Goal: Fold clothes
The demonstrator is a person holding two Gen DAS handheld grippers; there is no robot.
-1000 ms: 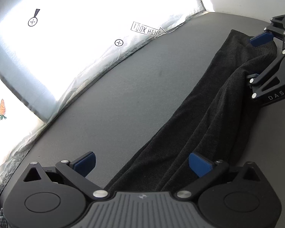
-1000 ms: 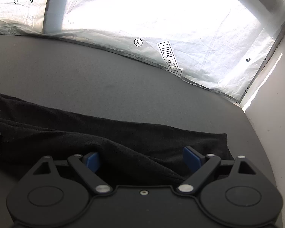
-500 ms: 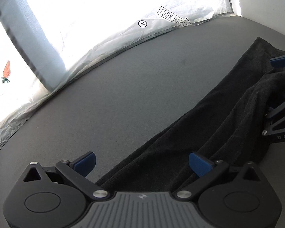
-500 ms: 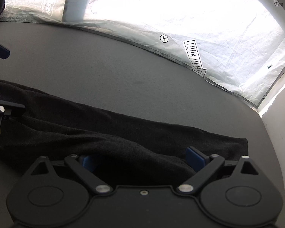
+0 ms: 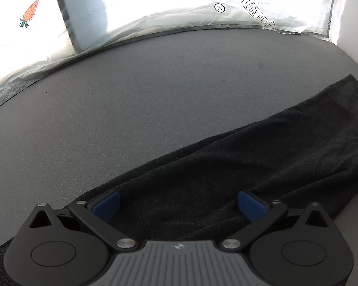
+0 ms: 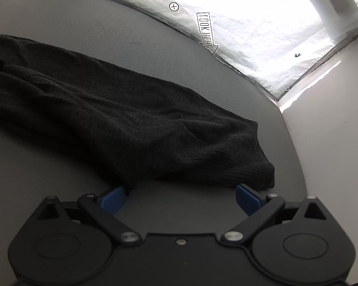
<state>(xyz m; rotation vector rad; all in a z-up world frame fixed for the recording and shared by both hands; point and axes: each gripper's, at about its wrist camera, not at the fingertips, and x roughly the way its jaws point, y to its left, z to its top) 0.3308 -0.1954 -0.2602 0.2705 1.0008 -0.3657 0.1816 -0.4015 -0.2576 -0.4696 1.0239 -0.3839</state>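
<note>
Lying before both spread grippers (image 5: 179,205) (image 6: 181,196), the black garment (image 6: 121,116) spans the table (image 5: 131,100).

Black knit garment (image 6: 121,109) lies on the grey tabletop (image 5: 131,100), folded lengthwise into a long narrow band with several soft creases running along it. Fabric is fine-knit and dark charcoal to black; one end carries a ribbed cuff or hem (image 6: 238,164), rounded and slightly bunched, lying near the table's edge by the white wall (image 6: 334,143). In the left wrist view the band (image 5: 262,157) runs diagonally across the table, well apart from the white printed sheet (image 5: 179,12) along the far edge.
</note>
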